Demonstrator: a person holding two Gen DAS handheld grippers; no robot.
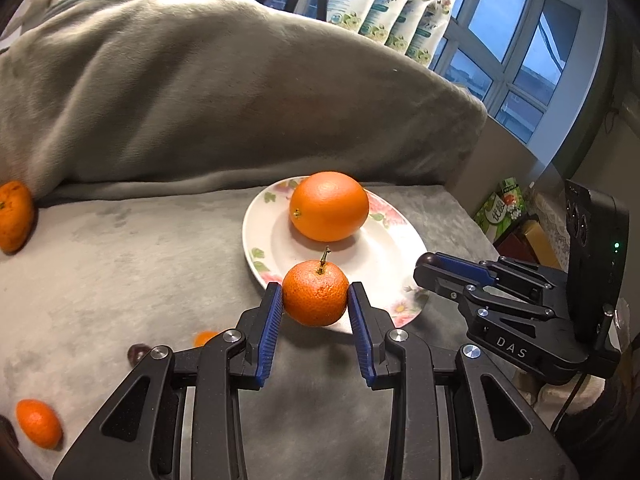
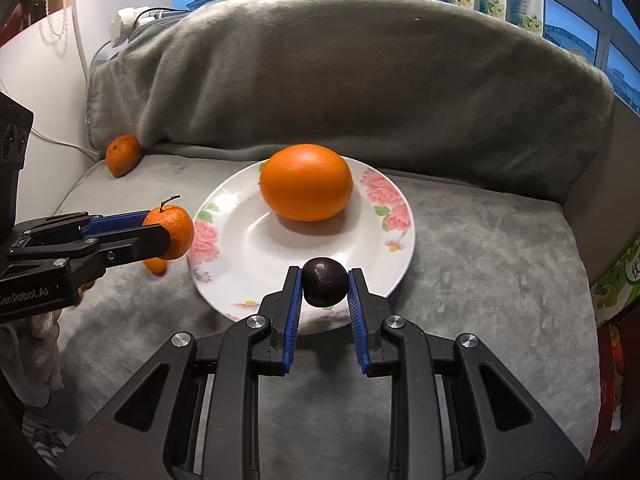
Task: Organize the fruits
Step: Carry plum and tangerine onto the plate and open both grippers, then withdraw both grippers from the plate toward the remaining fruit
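Left claw (image 1: 316,300) clamped on a mandarin (image 1: 315,294), right claw (image 2: 325,285) pinching a dark fruit (image 2: 325,287)

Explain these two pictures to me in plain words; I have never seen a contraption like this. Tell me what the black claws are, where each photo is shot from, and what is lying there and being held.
No robot here: a person holds black hand-held tongs with blue pads in each hand, and a camera on each looks along its fingers. The left tongs, seen from their own camera, grip a small stemmed orange mandarin. The right tongs, in the other picture, grip a small dark purple round fruit. Both hang by the white flower-patterned plate, which already carries a large smooth orange. The plate sits on a grey plush cover. More small mandarins lie loose there: one at the back, one nearer.
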